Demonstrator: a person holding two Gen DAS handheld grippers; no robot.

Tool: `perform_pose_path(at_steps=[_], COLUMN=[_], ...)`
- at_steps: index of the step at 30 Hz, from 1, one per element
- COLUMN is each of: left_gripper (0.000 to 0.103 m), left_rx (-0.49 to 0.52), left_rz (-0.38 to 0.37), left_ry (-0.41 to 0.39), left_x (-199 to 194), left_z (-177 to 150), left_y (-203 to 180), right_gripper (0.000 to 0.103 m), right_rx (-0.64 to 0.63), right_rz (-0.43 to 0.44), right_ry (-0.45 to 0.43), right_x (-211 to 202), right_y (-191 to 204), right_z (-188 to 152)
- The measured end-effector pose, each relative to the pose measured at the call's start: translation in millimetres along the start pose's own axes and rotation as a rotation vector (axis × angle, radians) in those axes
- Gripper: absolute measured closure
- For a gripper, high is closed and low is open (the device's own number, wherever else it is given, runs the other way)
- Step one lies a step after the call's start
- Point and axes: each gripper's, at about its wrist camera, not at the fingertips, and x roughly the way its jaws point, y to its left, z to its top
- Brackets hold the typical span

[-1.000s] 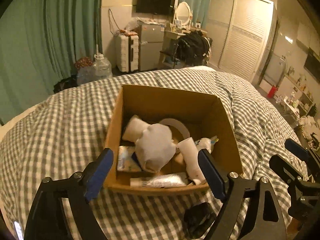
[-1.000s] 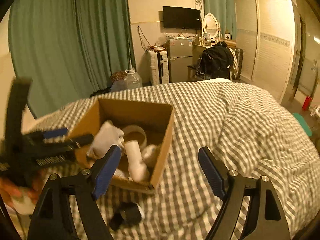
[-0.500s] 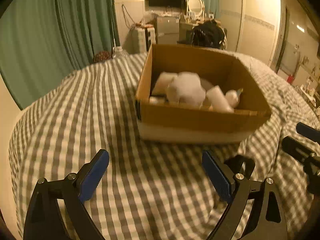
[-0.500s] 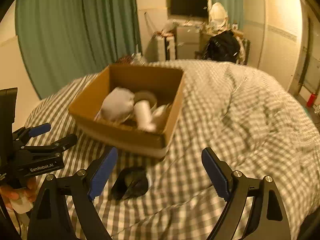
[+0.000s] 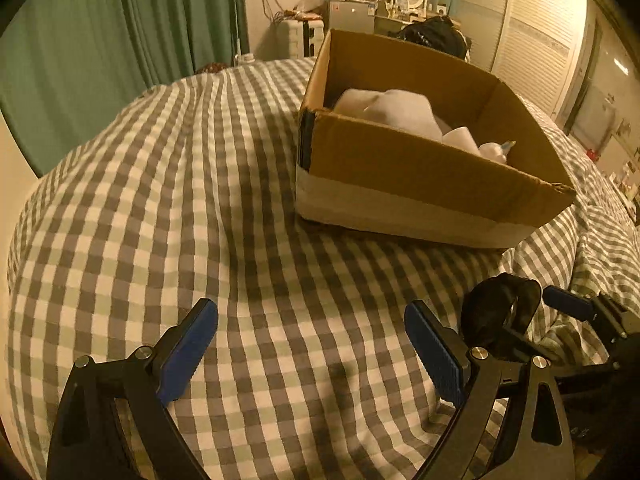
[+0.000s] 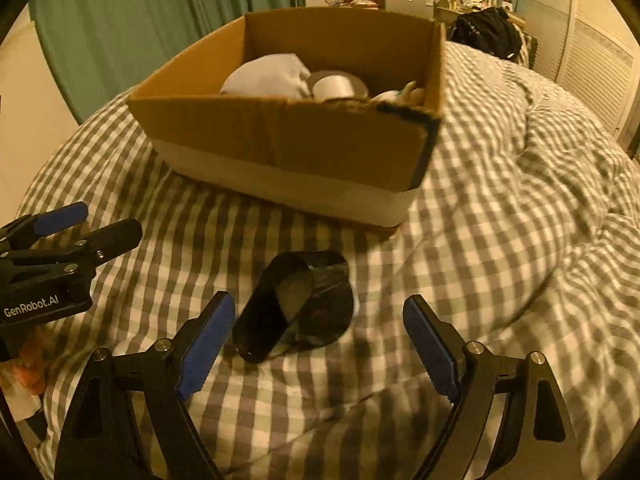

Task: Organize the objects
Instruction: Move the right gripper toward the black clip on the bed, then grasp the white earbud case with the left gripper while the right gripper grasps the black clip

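Observation:
A brown cardboard box (image 6: 288, 140) with white items inside stands on the checked bedspread; it also shows in the left wrist view (image 5: 420, 168). A black glossy object (image 6: 296, 304) lies on the bedspread in front of the box, and shows in the left wrist view (image 5: 500, 312). My right gripper (image 6: 318, 344) is open, low over the bed, with the black object between and just ahead of its fingers. My left gripper (image 5: 310, 348) is open and empty over bare bedspread, left of the black object; it shows in the right wrist view (image 6: 68, 232).
The checked bedspread (image 5: 200, 184) is soft and rumpled, with folds at the right (image 6: 540, 200). Green curtains (image 5: 120, 32), a suitcase, a small fridge and a white wardrobe (image 5: 536, 32) stand behind the bed.
Both grippers have dropped low and pulled back from the box toward the bed's near side. The right gripper now straddles the black object.

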Motion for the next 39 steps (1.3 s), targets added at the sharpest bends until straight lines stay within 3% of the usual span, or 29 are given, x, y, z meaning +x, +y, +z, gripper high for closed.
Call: perform_pose_path(at_steps=[4, 9, 13, 18, 23, 24, 25, 32, 39], left_gripper=[0.006, 0.006, 0.006, 0.006, 0.006, 0.006, 0.006, 0.006, 0.006], left_rx=[-0.045, -0.054, -0.055, -0.023, 0.06, 0.074, 0.085, 0.087, 0.224], left_rz=[-0.029, -0.015, 0.01, -0.017, 0.007, 0.003, -0.009, -0.096, -0.095], left_ry=[0.013, 0.029, 0.044, 0.048, 0.012, 0.006, 0.005, 0.066, 0.087], left_x=[2.5, 7.3, 12.0, 10.2, -1.2, -3.4, -5.0, 2.1, 20.9], left_z=[1.2, 1.1, 0.6, -1.3, -5.0, -6.3, -7.6, -15.0, -21.8], left_y=[11.2, 13.3, 10.4, -1.3, -27.2, -32.5, -38.2, -71.7, -113.1], right_gripper=[0.017, 0.034, 0.036, 0.038, 0.038, 0.061, 0.071, 0.08, 0.079], right_rx=[-0.025, -0.002, 0.001, 0.007, 0.033, 0.038, 0.044, 0.111, 0.162], right_rz=[0.002, 0.031, 0.032, 0.035, 0.013, 0.005, 0.002, -0.011, 0.029], right_ry=[0.021, 0.051, 0.048, 0.005, -0.078, -0.09, -0.099, -0.095, -0.099], right_x=[12.0, 18.5, 14.4, -9.5, -46.3, -51.4, -55.2, -59.7, -56.8], right_y=[6.3, 6.6, 6.6, -0.1, -15.2, -17.6, -23.4, -57.7, -72.1], right_z=[0.4, -2.0, -3.2, -6.1, -9.3, -12.2, -12.5, -15.2, -14.5])
